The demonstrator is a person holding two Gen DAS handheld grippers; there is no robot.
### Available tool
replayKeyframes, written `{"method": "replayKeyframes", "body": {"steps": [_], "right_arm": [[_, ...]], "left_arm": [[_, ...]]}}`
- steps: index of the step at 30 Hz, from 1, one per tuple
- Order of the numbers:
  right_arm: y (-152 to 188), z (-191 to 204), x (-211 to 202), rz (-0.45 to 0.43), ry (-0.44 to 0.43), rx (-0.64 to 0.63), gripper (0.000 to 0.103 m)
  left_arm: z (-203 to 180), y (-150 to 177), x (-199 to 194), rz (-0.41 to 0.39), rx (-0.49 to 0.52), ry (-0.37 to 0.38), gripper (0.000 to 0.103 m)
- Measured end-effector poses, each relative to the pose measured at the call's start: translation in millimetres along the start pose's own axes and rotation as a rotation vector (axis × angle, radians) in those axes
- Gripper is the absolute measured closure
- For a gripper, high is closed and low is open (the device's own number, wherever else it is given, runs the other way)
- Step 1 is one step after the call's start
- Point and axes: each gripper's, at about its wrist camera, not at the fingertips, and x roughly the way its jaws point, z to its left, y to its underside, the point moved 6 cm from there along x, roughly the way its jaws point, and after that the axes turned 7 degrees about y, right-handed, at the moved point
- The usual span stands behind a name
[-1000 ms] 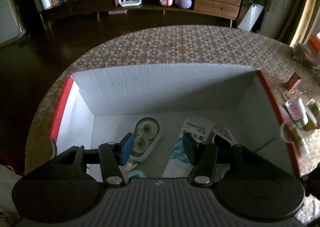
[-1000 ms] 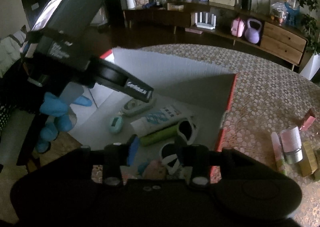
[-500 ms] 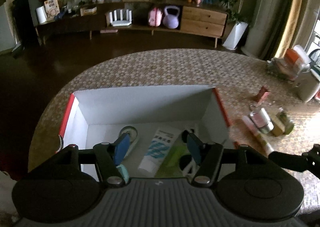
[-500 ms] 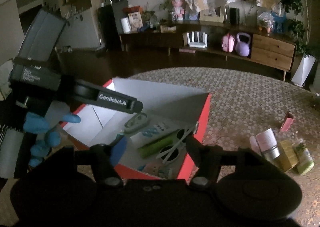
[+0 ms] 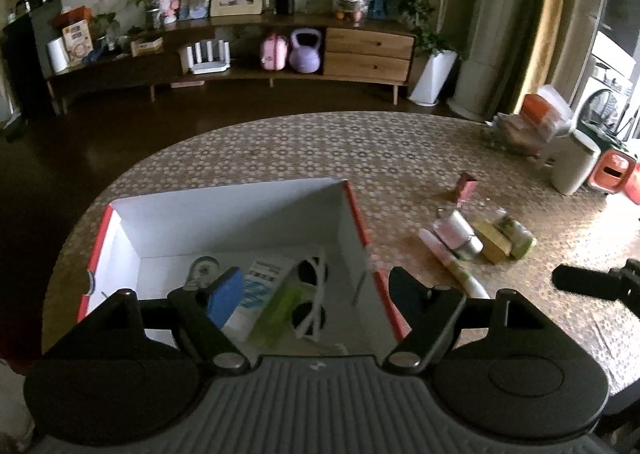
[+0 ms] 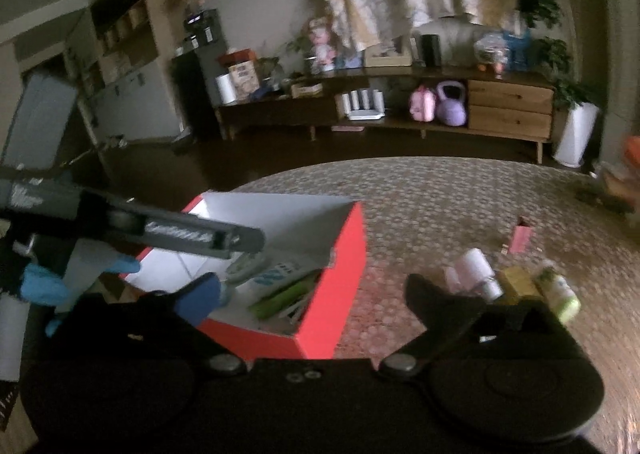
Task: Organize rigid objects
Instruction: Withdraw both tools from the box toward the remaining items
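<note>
The left gripper (image 5: 316, 292) has a ribbed grey housing at its centre with a small pale mark on the top edge, flanked by two rounded black shells, each with a shallow circular recess. Two black finger arms pivot on silver round screws; the left finger carries a blue pad (image 5: 226, 296). The right gripper (image 6: 308, 294) is built the same but all black, with two small screws on its centre block and silver pivot screws. Seen from the right wrist view, the left gripper's side bears blurred white lettering, and the hand (image 6: 44, 286) holding it wears a blue glove.
</note>
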Motion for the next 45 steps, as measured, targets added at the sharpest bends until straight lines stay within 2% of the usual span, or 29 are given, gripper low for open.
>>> {"method": "replayKeyframes", "body": {"steps": [2, 6, 12, 16, 23, 27, 32, 36, 45], "right_arm": [[1.0, -14.8, -4.3, 0.003, 0.006, 0.037, 0.000], [7.5, -40.2, -12.4, 0.014, 0.037, 0.089, 0.000], [15.9, -69.6, -28.1, -0.005, 0.074, 0.104, 0.000], [21.2, -88.6, -35.2, -0.027, 0.121, 0.083, 0.000], [31.9, -127.8, -36.0, -0.024, 0.204, 0.081, 0.000], [42.4, -153.7, -26.9, 0.015, 0.256, 0.110, 0.000], [54.9, -172.6, -13.8, 0.064, 0.316, 0.022, 0.000], [58.5, -185.2, -2.9, 0.081, 0.343, -0.028, 0.000], [48.7, -225.1, 32.0, 0.119, 0.323, 0.016, 0.000]], "left_arm": [[-7.8, 2.0, -2.2, -0.003, 0.010, 0.006, 0.020], [-25.0, 6.1, -1.9, -0.002, 0.019, 0.028, 0.020], [-50.9, 9.5, 3.4, 0.005, 0.037, 0.058, 0.019], [-69.7, 10.6, 9.2, 0.000, 0.042, 0.096, 0.003], [-104.3, 15.9, 30.0, -0.002, 0.046, 0.154, 0.002], [-121.9, 20.1, 48.0, 0.020, 0.050, 0.158, 0.001], [-138.1, 23.6, 75.7, 0.043, 0.033, 0.165, 0.001], [-146.9, 26.6, 97.9, 0.046, 0.021, 0.138, 0.001], [-155.9, 30.9, 144.8, 0.074, 0.013, 0.101, 0.001]]}}
